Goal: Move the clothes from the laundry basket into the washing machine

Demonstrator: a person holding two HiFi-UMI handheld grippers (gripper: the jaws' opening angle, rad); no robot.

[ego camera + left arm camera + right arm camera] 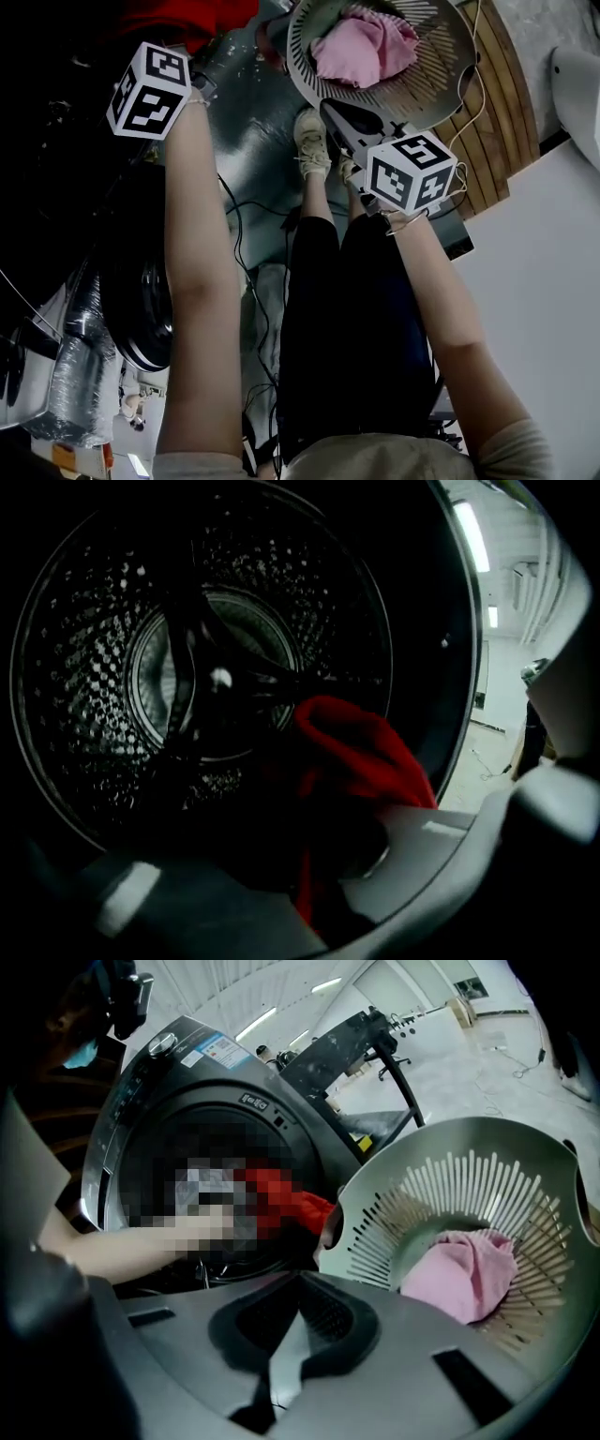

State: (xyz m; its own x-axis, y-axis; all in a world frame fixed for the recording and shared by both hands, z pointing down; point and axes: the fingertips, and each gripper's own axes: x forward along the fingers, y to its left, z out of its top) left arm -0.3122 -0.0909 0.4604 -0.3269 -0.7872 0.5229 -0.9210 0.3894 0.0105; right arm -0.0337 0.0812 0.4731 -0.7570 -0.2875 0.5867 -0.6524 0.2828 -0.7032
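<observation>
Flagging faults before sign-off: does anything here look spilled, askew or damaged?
Nothing stands out. The red cloth is pinched in the left gripper at the mouth of the dark perforated steel washing-machine drum, and the pink cloth lies inside the round slotted grey laundry basket.

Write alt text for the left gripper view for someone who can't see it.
The left hand-held gripper is shut on a red garment, holding it inside the mouth of a washing machine. The dark, perforated drum fills the view behind it.

Crinkled silver duct hose [80,375] lies well apart from the wooden planks [502,94], grey floor [244,131] between them.
</observation>
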